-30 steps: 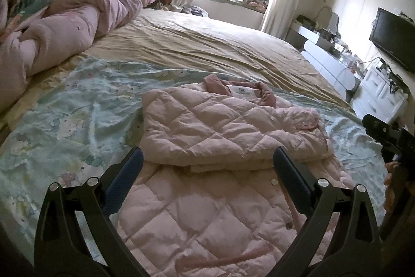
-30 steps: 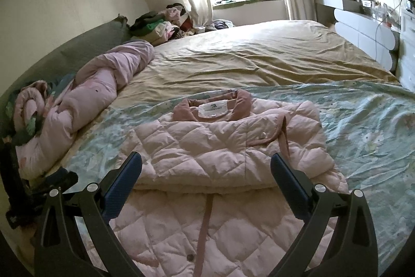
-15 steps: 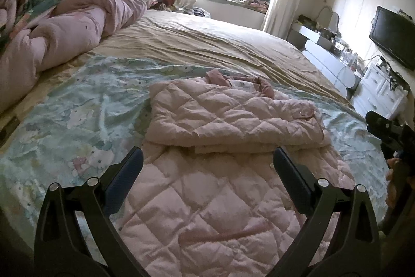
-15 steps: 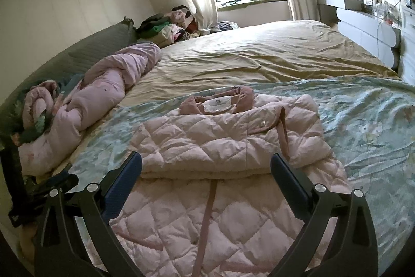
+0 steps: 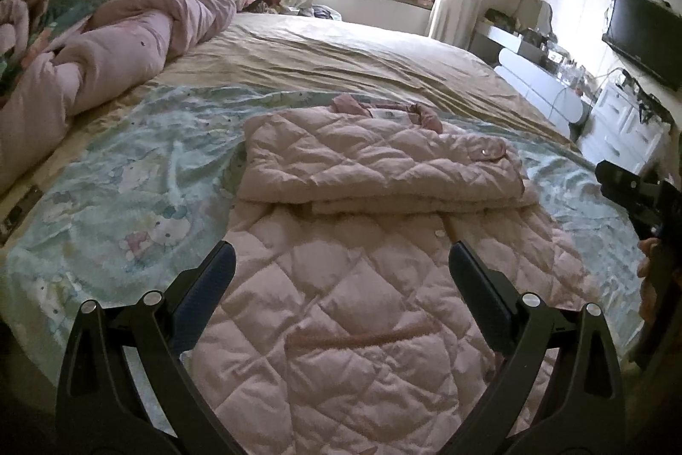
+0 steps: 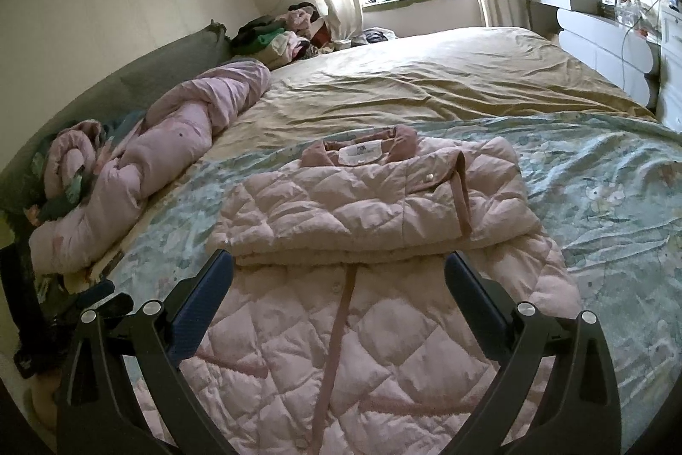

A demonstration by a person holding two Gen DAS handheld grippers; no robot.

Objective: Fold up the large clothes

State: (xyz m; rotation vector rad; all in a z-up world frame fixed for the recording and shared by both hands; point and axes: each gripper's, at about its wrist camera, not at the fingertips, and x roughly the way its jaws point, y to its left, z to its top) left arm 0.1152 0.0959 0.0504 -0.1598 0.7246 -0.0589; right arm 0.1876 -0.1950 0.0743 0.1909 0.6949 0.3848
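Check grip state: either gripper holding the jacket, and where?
Nothing held. Left gripper and right gripper are both open above the pink jacket, with nothing between their fingers.

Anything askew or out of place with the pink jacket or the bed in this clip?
Nothing is damaged or spilled. The pink quilted jacket lies partly folded on the blue printed sheet, upper part doubled over the lower. A pink duvet sits bunched at the bed's edge. Both claws are open, holding nothing.

Left claw [image 5: 339, 263], right claw [image 6: 339, 271]: black frames, blue pads, silver screws.
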